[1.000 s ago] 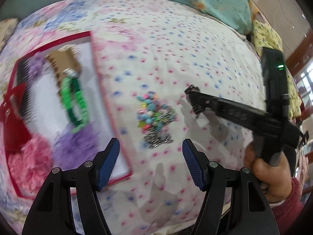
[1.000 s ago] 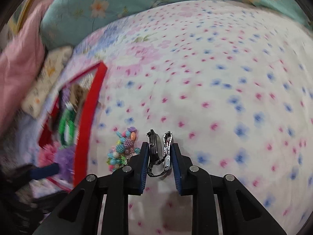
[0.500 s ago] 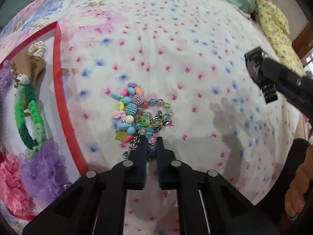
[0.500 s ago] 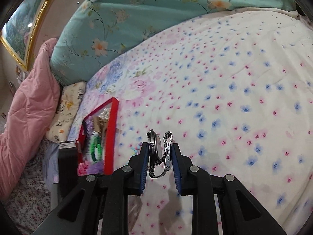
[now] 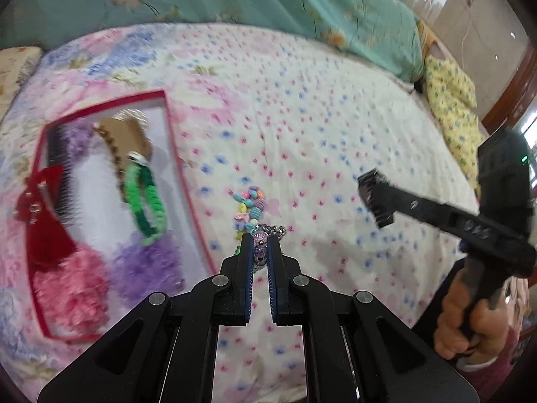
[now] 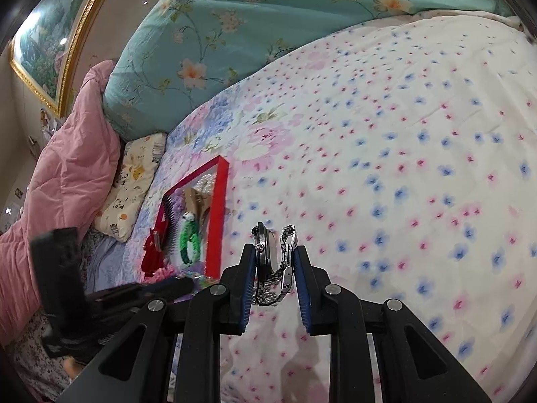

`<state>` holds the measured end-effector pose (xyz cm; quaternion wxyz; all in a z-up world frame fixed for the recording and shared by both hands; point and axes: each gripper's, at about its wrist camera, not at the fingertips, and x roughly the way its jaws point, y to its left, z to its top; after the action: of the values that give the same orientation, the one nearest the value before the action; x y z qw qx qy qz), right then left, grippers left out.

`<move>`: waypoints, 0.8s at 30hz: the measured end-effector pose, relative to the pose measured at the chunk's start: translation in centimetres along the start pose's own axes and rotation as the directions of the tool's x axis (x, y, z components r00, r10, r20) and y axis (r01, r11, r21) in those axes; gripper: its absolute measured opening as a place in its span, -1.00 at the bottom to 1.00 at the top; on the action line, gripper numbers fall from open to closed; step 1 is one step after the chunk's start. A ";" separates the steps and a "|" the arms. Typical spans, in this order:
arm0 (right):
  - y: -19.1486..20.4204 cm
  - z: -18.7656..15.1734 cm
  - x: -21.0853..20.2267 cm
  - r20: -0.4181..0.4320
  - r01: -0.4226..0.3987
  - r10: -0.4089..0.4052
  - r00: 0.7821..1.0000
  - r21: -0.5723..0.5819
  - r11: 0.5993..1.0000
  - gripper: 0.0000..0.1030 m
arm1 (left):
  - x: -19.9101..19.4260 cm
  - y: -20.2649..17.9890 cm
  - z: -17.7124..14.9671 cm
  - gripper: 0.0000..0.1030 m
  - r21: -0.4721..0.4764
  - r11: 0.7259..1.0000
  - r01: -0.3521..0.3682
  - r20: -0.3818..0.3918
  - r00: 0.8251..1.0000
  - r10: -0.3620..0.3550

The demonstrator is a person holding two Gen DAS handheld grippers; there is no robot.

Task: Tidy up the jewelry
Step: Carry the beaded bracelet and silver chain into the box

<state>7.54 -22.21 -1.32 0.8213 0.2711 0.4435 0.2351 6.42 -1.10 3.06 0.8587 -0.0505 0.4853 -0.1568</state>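
Observation:
My left gripper is shut on a bracelet of pastel beads and silver chain, which hangs from the jaws just above the flowered bedspread. To its left lies a red-rimmed white box with jewelry and hair items inside. My right gripper is shut on a silver metal watch and holds it in the air over the bedspread. That gripper also shows in the left wrist view as the right gripper, held by a hand. The red box sits left of the watch.
In the box lie a green braided bracelet, a purple scrunchie, a pink scrunchie, a red bow and a black comb. A teal quilt and a pink quilt border the bedspread.
My left gripper came down onto the bead bracelet, shut on it and lifted it off the bedspread. The right gripper rose with the watch still in its jaws.

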 end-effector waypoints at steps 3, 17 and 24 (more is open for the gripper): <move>1.1 -0.4 0.1 -0.009 -0.015 0.015 1.000 -0.017 1.000 -0.56 | -1.8 1.0 0.0 -0.88 -0.030 1.000 0.001 0.035 0.999 0.000; 6.0 -2.6 2.8 -0.093 -0.067 0.058 0.994 -0.094 0.993 -0.56 | -6.0 6.7 -3.1 -0.88 -0.156 0.987 -0.039 0.088 0.995 0.053; 8.5 -3.4 4.5 -0.137 -0.092 0.073 0.988 -0.134 0.987 -0.56 | -6.5 9.3 -4.0 -0.88 -0.209 0.977 -0.049 0.095 0.993 0.070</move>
<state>5.61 -12.28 0.03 0.7969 0.2149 0.4674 0.3169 1.91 10.00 4.08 0.8767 -0.1328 0.4558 -0.0773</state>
